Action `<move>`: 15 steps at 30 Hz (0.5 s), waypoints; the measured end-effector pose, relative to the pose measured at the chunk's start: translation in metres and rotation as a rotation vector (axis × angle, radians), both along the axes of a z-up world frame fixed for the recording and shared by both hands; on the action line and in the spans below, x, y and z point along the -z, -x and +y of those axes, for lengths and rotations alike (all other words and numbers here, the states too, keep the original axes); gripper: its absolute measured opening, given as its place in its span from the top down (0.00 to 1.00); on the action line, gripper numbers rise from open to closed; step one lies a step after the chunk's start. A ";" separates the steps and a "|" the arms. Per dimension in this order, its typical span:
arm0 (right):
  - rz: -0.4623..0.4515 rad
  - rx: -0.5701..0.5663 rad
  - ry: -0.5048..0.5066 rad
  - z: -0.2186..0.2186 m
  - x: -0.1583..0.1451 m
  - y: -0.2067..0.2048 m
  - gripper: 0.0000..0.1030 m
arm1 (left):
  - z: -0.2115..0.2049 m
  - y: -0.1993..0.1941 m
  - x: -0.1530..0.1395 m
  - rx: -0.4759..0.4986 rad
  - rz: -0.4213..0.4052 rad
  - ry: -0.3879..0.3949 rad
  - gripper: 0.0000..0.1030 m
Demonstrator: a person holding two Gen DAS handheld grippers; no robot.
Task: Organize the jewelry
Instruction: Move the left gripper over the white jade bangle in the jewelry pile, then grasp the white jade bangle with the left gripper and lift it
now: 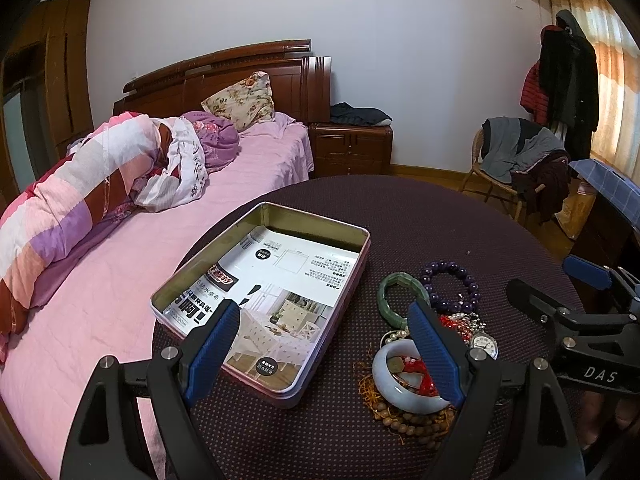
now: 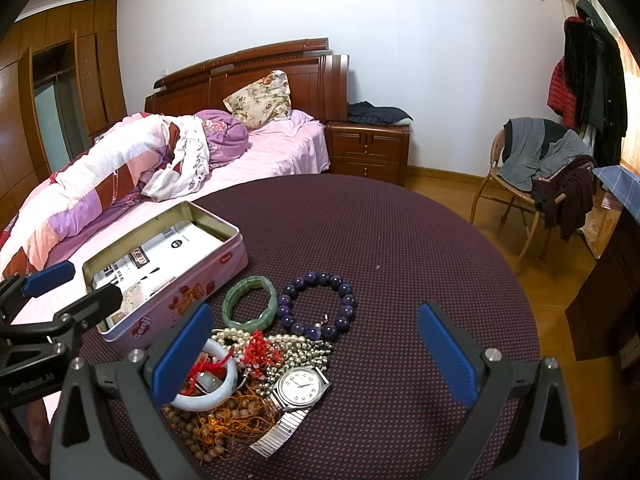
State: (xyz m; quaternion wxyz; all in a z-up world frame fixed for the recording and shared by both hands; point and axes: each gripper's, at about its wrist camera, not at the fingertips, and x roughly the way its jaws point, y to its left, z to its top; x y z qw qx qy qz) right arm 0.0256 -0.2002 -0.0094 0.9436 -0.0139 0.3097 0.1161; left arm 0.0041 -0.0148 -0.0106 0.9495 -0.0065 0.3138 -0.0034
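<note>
Left gripper (image 1: 324, 352) spread wide, holding nothing, above near corner of tin box (image 1: 256, 304). Right gripper (image 2: 316, 356) spread wide too, empty, over jewelry heap. Wristwatch (image 2: 298, 390), white bangle (image 2: 216, 394), wooden beads (image 2: 224, 424) nearest; pearls (image 2: 280, 344) tangled behind. Green bracelet (image 2: 250, 300), purple bead bracelet (image 2: 318, 304) further, beside box. Open cloth of round table (image 2: 400, 248) right and beyond. Bed (image 2: 260, 148), chair (image 2: 516, 192) past far edge.

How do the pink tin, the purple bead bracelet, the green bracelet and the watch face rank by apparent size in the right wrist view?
1. Pink tin, clearly largest.
2. Purple bead bracelet.
3. Green bracelet, only slightly smaller, so this order is unsure.
4. Watch face, smallest, though nearest the camera.
</note>
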 end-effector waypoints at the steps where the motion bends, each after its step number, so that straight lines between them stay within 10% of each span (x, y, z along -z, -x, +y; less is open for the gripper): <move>1: 0.000 0.001 0.000 0.000 0.000 -0.001 0.00 | 0.000 0.000 0.001 -0.001 0.001 -0.001 0.17; 12: 0.008 0.032 0.006 -0.010 0.005 -0.004 0.00 | -0.009 -0.001 0.023 0.059 0.061 0.026 0.18; 15: 0.020 0.049 -0.001 -0.017 0.008 -0.008 0.00 | -0.019 -0.004 0.031 0.102 0.096 0.033 0.39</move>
